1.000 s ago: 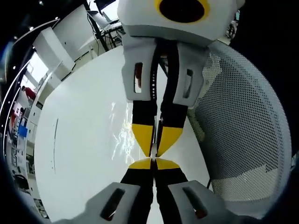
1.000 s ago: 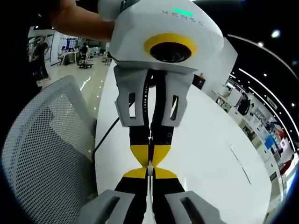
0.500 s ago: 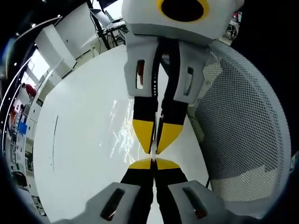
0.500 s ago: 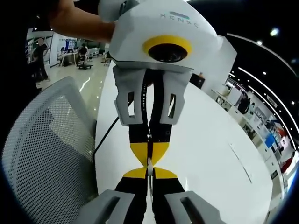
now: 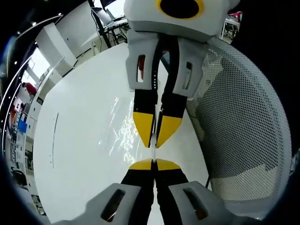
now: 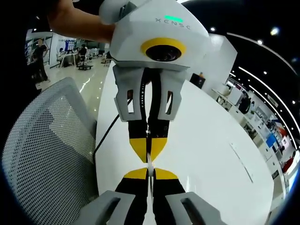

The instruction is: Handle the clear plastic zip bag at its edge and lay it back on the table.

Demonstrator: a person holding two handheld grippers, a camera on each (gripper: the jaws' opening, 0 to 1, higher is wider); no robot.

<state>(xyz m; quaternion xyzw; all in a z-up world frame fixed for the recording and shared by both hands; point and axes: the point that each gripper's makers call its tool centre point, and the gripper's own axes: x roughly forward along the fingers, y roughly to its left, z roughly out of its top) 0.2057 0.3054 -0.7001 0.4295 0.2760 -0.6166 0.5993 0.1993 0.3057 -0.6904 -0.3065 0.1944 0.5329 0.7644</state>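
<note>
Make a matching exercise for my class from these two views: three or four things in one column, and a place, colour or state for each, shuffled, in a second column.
Things:
1. left tongs
2. clear plastic zip bag
3. mesh chair back
4. table

States:
A. white, smooth top
B. grey, full of small holes
C. shut on a thin clear edge, yellow tips
D. crinkled, glinting, hanging between both tongs

Pairs: 1-C, 2-D, 3-B, 4-A

The left gripper view is looking along its own jaws straight at the right gripper (image 5: 154, 146), very close. The right gripper view is facing back at the left gripper (image 6: 149, 161). Both are sharing the white table (image 5: 79, 154) and mesh chair (image 6: 42, 150)
</note>
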